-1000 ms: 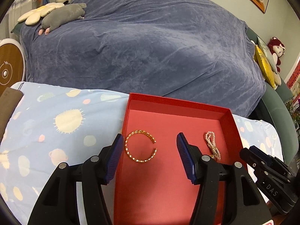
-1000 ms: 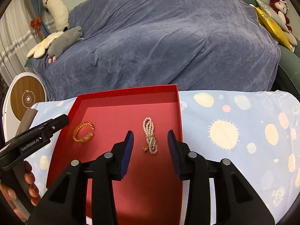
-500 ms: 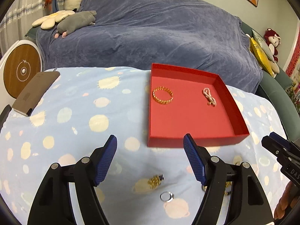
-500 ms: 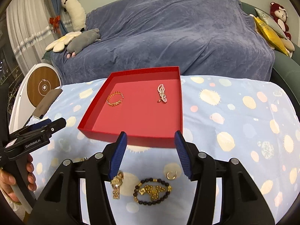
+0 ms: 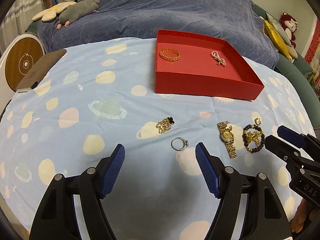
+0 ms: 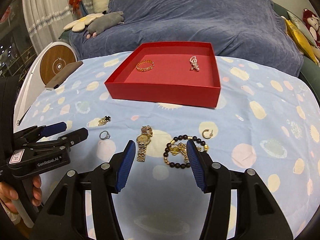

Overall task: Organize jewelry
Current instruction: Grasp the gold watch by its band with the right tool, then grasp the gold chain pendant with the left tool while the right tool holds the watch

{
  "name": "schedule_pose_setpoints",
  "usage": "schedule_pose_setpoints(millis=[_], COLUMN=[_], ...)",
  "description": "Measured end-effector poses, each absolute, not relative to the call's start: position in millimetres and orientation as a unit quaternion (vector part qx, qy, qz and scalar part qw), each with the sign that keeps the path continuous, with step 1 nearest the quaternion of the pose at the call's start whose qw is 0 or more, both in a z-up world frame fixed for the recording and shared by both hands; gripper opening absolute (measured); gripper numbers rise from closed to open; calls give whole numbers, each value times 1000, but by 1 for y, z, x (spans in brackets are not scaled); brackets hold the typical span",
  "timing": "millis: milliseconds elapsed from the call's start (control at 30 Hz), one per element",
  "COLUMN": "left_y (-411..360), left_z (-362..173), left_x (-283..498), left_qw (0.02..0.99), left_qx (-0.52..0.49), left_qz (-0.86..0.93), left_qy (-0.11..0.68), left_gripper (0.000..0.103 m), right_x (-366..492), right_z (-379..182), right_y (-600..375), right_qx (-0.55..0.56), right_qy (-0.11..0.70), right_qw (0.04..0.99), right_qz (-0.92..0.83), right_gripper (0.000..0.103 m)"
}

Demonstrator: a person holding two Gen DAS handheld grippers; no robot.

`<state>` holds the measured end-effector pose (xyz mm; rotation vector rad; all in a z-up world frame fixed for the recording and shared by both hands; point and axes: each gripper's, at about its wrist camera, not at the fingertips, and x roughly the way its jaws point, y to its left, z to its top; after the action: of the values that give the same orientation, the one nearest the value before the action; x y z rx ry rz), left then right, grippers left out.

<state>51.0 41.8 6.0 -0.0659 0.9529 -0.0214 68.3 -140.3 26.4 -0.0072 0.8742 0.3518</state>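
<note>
Claws gaped wide, both empty: left claw [image 5: 160,152] with the ring [image 5: 179,143] between its tips, right claw [image 6: 161,147] over the beaded bracelet [image 6: 185,152]. Watch [image 6: 144,143] lay between them. Box [image 5: 206,84] at 12 o'clock held a bangle [image 5: 170,54] and pearls [image 5: 218,58].

your table [image 5: 84,92] wears a pale blue spotted cloth. on it you have a red tray [image 5: 202,84] at the far side, a brown pad [image 5: 40,70] at the left edge, and nearer you a gold chain [image 5: 164,125], ring [image 5: 179,143], gold watch [image 5: 227,138], beaded bracelet [image 5: 252,138] and small hoop earring [image 5: 258,121].
</note>
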Motion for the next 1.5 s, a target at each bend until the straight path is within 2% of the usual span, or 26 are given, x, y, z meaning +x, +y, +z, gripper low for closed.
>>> schedule_pose_setpoints(millis=[600,867,1100,1500], left_y=[67,66,65,49], left_z=[-12,-13,-15,-13], left_x=[47,53,58,57], left_qw=[873,872,871,874], left_qx=[-58,-65,-70,-58], left_qz=[-13,-15,-14,-33], left_qy=[485,485,486,482], left_gripper=[70,70,70,70], right_x=[96,102,97,78], right_z=[-17,-24,-15,40], right_y=[-99,-100,-108,-166], right_qx=[-23,-25,-14,43], right_qy=[464,470,463,407], right_qw=[868,866,869,898], right_qz=[172,168,177,161], right_gripper=[43,23,23,23])
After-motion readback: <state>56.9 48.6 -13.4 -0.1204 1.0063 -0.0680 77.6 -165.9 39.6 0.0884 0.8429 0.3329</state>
